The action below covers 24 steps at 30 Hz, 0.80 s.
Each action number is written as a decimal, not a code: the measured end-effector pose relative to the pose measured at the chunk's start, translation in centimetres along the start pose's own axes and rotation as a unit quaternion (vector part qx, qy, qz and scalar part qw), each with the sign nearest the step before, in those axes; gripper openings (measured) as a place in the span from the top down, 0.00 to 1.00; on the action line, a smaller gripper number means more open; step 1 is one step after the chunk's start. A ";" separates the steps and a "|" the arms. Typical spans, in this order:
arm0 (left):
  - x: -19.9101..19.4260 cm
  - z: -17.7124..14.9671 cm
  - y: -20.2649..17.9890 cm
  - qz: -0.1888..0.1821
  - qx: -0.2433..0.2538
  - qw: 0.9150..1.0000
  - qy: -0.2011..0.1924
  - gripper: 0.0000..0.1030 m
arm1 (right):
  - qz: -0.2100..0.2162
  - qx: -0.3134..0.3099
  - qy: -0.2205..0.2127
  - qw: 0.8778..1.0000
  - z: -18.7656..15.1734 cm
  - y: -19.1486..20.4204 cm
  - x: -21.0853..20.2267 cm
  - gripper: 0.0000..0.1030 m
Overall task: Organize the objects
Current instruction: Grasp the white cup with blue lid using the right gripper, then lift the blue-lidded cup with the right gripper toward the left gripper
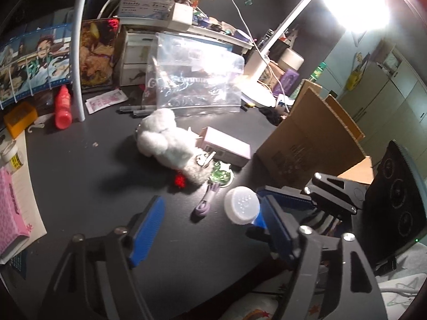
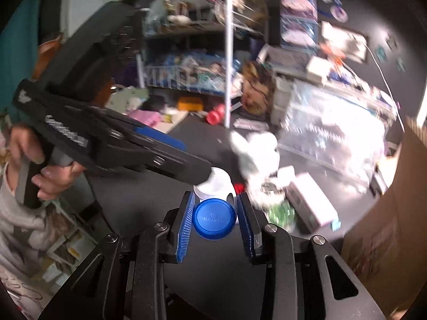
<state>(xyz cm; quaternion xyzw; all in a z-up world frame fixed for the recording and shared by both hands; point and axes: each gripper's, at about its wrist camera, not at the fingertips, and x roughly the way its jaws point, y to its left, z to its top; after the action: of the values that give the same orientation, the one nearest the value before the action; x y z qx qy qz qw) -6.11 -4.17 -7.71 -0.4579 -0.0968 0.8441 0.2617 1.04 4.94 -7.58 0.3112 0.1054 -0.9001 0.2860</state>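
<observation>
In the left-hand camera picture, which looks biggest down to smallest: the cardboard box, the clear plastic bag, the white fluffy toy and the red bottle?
1. Cardboard box, though it sits nearer the camera, so this is unsure against the bag.
2. Clear plastic bag, looking close to the box in size.
3. White fluffy toy.
4. Red bottle.

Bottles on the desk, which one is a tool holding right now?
The white bottle with the blue cap, clamped in the right tool. The red bottle stands untouched beside the white rack post, farther back.
</observation>
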 end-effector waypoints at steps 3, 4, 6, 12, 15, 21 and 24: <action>-1.2 0.6 -0.4 -0.030 -0.007 1.000 -0.003 0.47 | 0.001 -0.026 -0.009 1.000 1.5 0.8 -0.7 0.73; -1.5 0.7 -0.7 -0.035 -0.006 0.999 -0.006 0.50 | 0.004 -0.034 -0.014 0.999 2.0 1.0 -1.1 0.73; -2.4 1.2 -1.1 -0.044 -0.004 0.999 -0.012 0.57 | 0.003 -0.051 -0.019 0.999 2.7 1.3 -1.7 0.73; -3.3 2.5 -1.8 -0.057 0.001 0.998 -0.018 0.60 | -0.005 -0.079 -0.029 0.996 4.2 1.3 -2.7 0.74; -3.3 2.3 -1.4 -0.021 0.001 1.000 -0.023 0.60 | -0.011 -0.079 -0.030 0.996 4.3 1.1 -2.6 0.73; -1.6 0.3 0.8 0.022 -0.018 1.000 -0.004 0.59 | 0.032 -0.037 0.035 0.998 0.6 1.3 1.5 0.73; -0.2 -1.0 1.9 0.032 -0.031 0.999 0.011 0.59 | 0.055 -0.012 0.057 0.997 -1.8 0.9 4.3 0.73</action>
<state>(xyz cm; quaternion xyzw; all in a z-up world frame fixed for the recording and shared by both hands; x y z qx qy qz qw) -5.82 -5.99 -8.90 -0.4780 -0.1054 0.8435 0.2212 -0.29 2.96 -11.70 0.3637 0.1155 -0.8626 0.3322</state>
